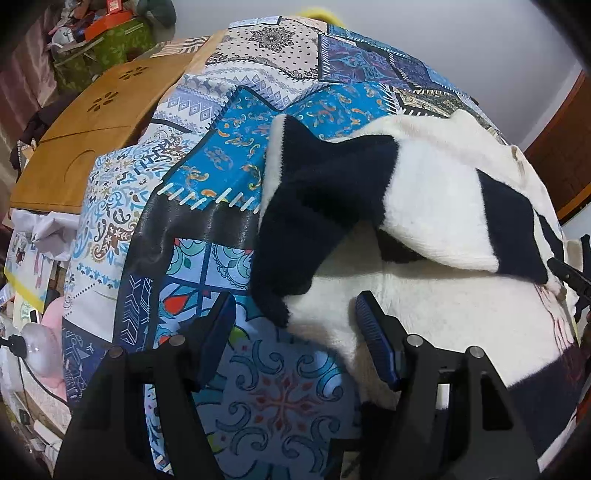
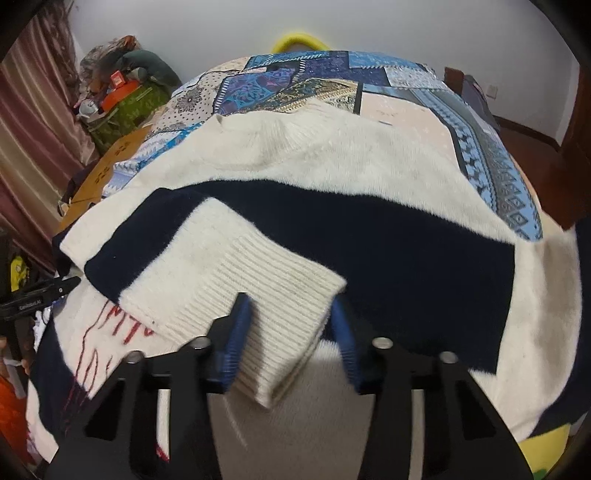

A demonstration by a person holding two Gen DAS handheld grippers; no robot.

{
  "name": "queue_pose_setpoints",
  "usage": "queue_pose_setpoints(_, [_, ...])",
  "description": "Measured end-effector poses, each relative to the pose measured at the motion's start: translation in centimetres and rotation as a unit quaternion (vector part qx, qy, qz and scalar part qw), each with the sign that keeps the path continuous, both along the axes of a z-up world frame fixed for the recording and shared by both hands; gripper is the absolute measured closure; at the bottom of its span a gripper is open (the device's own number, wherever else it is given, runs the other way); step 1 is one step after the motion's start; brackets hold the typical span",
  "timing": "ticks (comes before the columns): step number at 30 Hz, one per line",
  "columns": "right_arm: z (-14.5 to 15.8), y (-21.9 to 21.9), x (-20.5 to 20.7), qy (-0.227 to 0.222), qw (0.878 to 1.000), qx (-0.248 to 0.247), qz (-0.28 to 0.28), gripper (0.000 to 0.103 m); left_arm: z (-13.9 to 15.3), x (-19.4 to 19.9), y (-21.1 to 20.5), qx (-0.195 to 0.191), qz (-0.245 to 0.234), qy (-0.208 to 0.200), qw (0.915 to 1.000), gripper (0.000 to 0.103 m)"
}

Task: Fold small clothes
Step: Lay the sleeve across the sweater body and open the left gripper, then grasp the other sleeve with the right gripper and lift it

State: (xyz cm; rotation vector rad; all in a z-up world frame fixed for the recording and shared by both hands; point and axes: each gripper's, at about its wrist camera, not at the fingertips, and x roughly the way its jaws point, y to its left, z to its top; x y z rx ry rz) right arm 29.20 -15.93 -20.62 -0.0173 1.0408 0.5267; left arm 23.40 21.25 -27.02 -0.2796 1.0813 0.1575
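A cream and navy striped sweater (image 1: 436,206) lies on a patchwork blue cloth (image 1: 207,177). One sleeve is folded across its body. My left gripper (image 1: 295,314) is open, jaws wide, just above the sweater's left edge, holding nothing. In the right wrist view the sweater (image 2: 332,166) fills the frame, with red stitching at lower left. The ribbed cream cuff (image 2: 258,295) of the folded sleeve lies between the blue pads of my right gripper (image 2: 290,321), whose jaws stand apart around it. The left gripper's tip (image 2: 55,288) shows at the far left.
A wooden lap desk (image 1: 92,122) sits at the far left of the bed. Cluttered boxes and fabric (image 1: 103,33) stand behind it. A pink lamp (image 1: 40,343) is at the lower left. A dark wooden door (image 2: 576,147) is to the right.
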Motion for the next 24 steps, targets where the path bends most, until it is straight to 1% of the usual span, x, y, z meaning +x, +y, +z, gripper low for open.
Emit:
queue_pose_setpoints(1, [0.1,0.0,0.1,-0.004,1.000,-0.001,0.001,0.082,0.0,0.0,0.1,-0.003,0.002,-0.001,1.0000,0.036])
queue_pose_setpoints(3, [0.6,-0.3,0.5,-0.014,1.000,0.006,0.004,0.091,-0.1,0.0,0.4,-0.010,0.008,-0.001,0.9999,0.036])
queue_pose_setpoints(4, [1.0,-0.6,0.6,-0.021,1.000,0.014,0.006,0.093,-0.2,0.0,0.5,-0.010,0.011,0.000,0.9999,0.036])
queue_pose_setpoints(10, [5.5,-2.5,1.4,-0.089,0.995,0.032,-0.002,0.094,-0.2,-0.3,0.6,0.017,0.024,0.011,0.9995,0.036])
queue_pose_setpoints(14, [7.8,-5.0,1.8,-0.123,0.991,0.038,-0.029,0.094,0.3,-0.9,0.2,0.045,0.028,0.010,0.9986,0.036])
queue_pose_setpoints(16, [8.2,-6.1,2.0,-0.127,0.990,0.040,-0.044,0.094,0.7,-1.2,0.0,0.055,0.031,0.006,0.9980,0.036])
queue_pose_setpoints(18, [8.2,-7.4,2.2,-0.123,0.990,0.040,-0.058,0.095,1.3,-1.6,-0.2,0.055,0.030,-0.002,0.9980,0.036])
queue_pose_setpoints(20, [7.7,-8.3,2.4,-0.116,0.990,0.037,-0.068,0.095,2.1,-2.1,-0.6,0.058,0.026,-0.010,0.9979,0.036])
queue_pose_setpoints(24, [5.8,-9.1,2.8,-0.096,0.992,0.014,-0.079,0.095,3.9,-2.8,-1.6,0.053,0.006,-0.026,0.9982,0.036])
